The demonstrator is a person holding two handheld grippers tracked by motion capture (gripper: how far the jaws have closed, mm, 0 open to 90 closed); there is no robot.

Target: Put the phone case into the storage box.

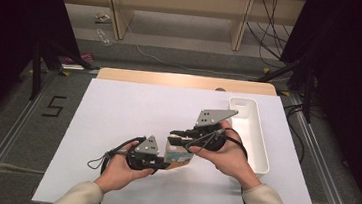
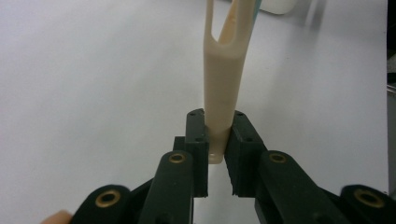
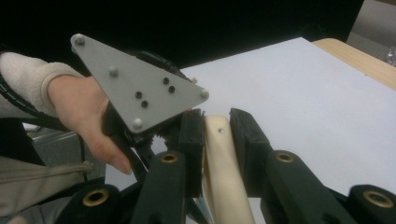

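A cream plastic fork point(image 2: 224, 70) stands between the two grippers, its prongs pointing away in the left gripper view. My left gripper point(image 2: 219, 121) is shut on the end of its handle. In the right gripper view the same handle point(image 3: 223, 158) lies between the jaws of my right gripper point(image 3: 215, 116); the pads flank it closely, with a thin gap on one side. From above, the left gripper point(image 1: 160, 161) and right gripper point(image 1: 178, 133) meet tip to tip over a small tan and blue thing point(image 1: 179, 157) that I cannot make out.
A long white bin point(image 1: 260, 145) stands on the white table sheet point(image 1: 128, 112) just right of the right hand. The left gripper's grey plate point(image 3: 135, 88) and the hand holding it sit close in front of the right gripper. Dark stands flank the table.
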